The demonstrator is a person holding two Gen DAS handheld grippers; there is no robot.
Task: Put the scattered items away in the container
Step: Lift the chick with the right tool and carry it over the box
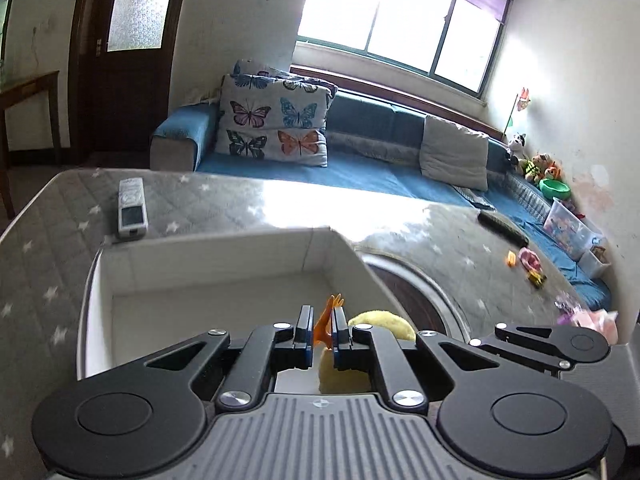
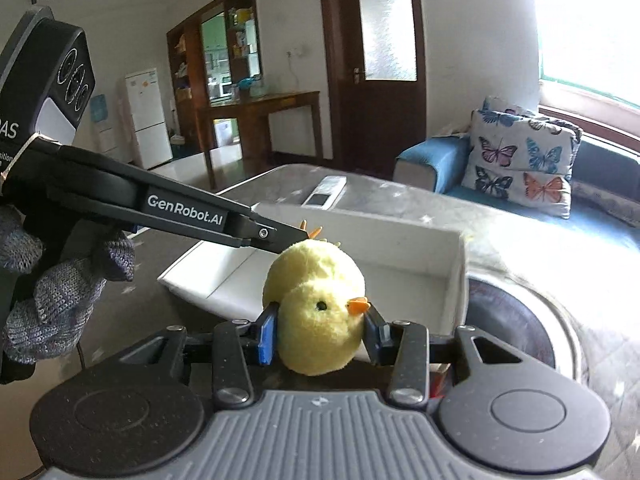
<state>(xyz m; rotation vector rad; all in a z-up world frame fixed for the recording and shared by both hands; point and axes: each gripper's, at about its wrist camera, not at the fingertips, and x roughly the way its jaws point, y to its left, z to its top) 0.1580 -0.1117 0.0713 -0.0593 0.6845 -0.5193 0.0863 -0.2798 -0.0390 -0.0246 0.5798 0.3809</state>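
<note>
A yellow plush chick (image 2: 320, 312) with an orange beak hangs between both grippers just above the near rim of the white box (image 2: 456, 264). My right gripper (image 2: 322, 334) is shut on the chick's head. My left gripper (image 1: 321, 330) is shut on the chick's orange foot (image 1: 326, 320), and it reaches in from the left in the right wrist view (image 2: 296, 236). The chick's yellow body (image 1: 384, 322) shows beside the left fingers. The white box (image 1: 216, 256) is open, and its visible inside is bare. Small toys (image 1: 528, 262) lie scattered on the grey table at the right.
A white remote (image 1: 131, 208) lies behind the box on the grey quilted table cover (image 1: 48, 240). A black remote (image 1: 502, 228) lies at the far right. A round dark tray (image 2: 516, 320) sits right of the box. A blue sofa with butterfly cushions (image 1: 272, 124) stands behind the table.
</note>
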